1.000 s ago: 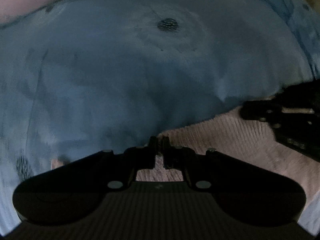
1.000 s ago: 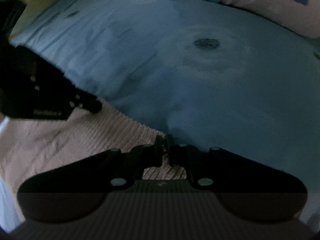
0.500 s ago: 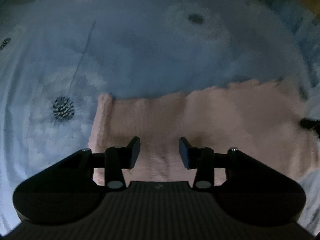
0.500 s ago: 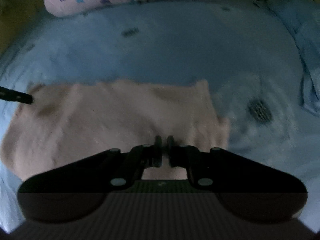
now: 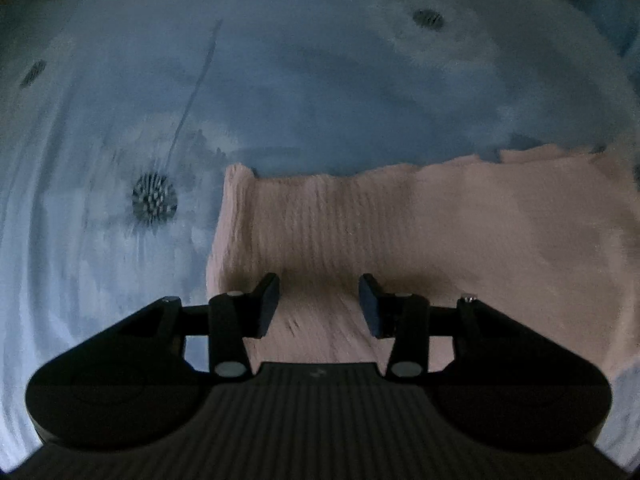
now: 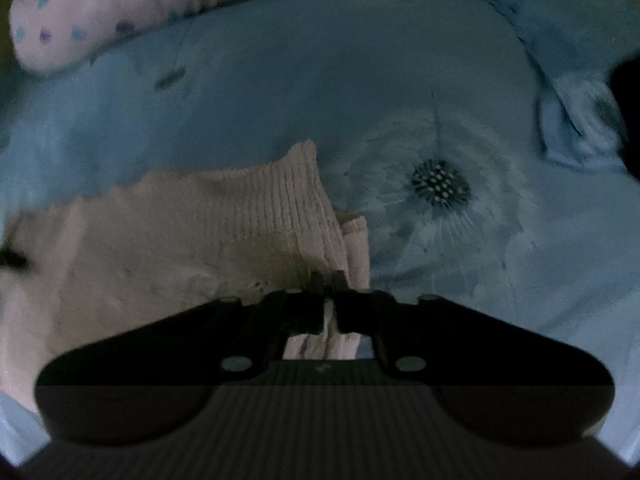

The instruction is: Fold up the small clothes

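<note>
Cloth (image 5: 420, 236) is lying long axis sideways, right gripper (image 6: 330, 312) pinching its right end, left gripper (image 5: 319, 300) hovering half-open, empty, over its left end.

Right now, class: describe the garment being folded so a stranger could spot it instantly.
Find the blue bedsheet printed with dandelion heads. On it lies a pale pink ribbed garment, its corner pinched in the right gripper. Unlike the pink pillow at the far edge, it has no coloured spots.
</note>
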{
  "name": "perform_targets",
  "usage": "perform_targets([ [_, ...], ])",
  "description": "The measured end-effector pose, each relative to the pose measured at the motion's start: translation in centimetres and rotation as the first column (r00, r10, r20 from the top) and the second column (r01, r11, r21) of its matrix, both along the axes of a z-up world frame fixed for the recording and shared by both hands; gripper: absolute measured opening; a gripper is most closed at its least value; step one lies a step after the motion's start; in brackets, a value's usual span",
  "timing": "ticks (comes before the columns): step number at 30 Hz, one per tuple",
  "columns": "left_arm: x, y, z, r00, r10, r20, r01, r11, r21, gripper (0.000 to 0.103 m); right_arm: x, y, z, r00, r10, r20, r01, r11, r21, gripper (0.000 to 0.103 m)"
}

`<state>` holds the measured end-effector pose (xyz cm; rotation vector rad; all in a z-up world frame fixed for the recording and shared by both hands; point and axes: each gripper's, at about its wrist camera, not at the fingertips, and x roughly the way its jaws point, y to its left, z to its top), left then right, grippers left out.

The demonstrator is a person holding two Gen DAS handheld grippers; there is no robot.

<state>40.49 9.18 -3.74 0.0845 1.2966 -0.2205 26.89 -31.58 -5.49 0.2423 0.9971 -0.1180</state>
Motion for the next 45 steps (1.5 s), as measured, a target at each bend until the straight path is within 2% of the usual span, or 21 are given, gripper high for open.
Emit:
perform_targets([
  [4,-2.8,0.9,1.4,0.998,0.054,-0.034,-0.056,0.997,-0.046,0.050,-2.6,0.7,1.4,1.000,-0.009,0.012,0.008,0.998,0.066,0.010],
  [7,-5.3,1.6,1.1,0.994,0.083,-0.072,-0.086,0.995,-0.049,0.051,-4.2,1.5,0.6,0.999,0.009,-0.045,-0.005,0.996,0.090,0.010],
  [10,-7.1,2.0,0.0,0.992,0.081,-0.095,-0.084,0.996,-0.022,0.051,-5.1,1.9,-1.2,0.993,0.002,-0.121,0.003,0.999,0.041,0.007],
  [11,-7.5,2.0,-0.2,0.994,0.073,-0.085,-0.074,0.997,-0.013,0.051,-5.2,1.8,-1.9,0.992,-0.004,-0.130,0.008,1.000,0.027,0.004],
  [14,-7.9,1.7,0.4,0.994,0.075,-0.078,-0.075,0.997,0.008,0.051,-5.8,1.2,-2.4,0.993,-0.033,-0.113,0.038,0.998,0.041,0.004],
  [16,-8.1,1.7,1.2,0.992,0.092,-0.082,-0.092,0.996,0.002,0.054,-5.9,1.2,-1.7,0.992,-0.057,-0.109,0.063,0.997,0.050,0.004],
  [18,-8.5,1.7,2.0,0.991,0.111,-0.080,-0.111,0.994,0.007,0.067,-6.5,1.3,-0.9,0.993,-0.081,-0.088,0.087,0.995,0.057,0.005],
  [21,-9.3,2.1,3.1,0.987,0.141,-0.078,-0.139,0.990,0.030,0.075,-7.4,1.1,0.1,0.988,-0.140,-0.071,0.146,0.985,0.092,0.017],
  [23,-10.0,2.4,3.4,0.982,0.168,-0.088,-0.165,0.985,0.040,0.077,-7.9,0.9,0.3,0.982,-0.175,-0.069,0.183,0.975,0.124,0.061],
  [24,-10.2,2.6,3.3,0.978,0.182,-0.096,-0.179,0.983,0.047,0.078,-8.2,0.8,0.4,0.979,-0.191,-0.067,0.199,0.970,0.137,0.066],
  [32,-12.1,3.7,1.9,0.948,0.280,-0.149,-0.267,0.958,0.103,0.080,-8.3,0.8,-1.6,0.960,-0.247,-0.134,0.269,0.945,0.185,0.064],
  [37,-12.2,3.7,0.8,0.936,0.311,-0.168,-0.292,0.948,0.129,0.081,-8.0,0.2,-3.9,0.925,-0.334,-0.180,0.375,0.878,0.298,0.068],
  [38,-12.2,3.7,0.8,0.932,0.319,-0.172,-0.301,0.945,0.125,0.081,-7.9,0.3,-4.0,0.920,-0.348,-0.180,0.388,0.870,0.304,0.071],
  [41,-12.3,3.8,0.6,0.924,0.335,-0.183,-0.318,0.941,0.115,0.081,-7.7,0.5,-3.8,0.908,-0.377,-0.182,0.417,0.852,0.317,0.073],
  [45,-12.2,3.7,0.3,0.928,0.322,-0.185,-0.305,0.945,0.115,0.081,-7.7,0.5,-3.8,0.899,-0.400,-0.178,0.438,0.807,0.396,0.073],
])
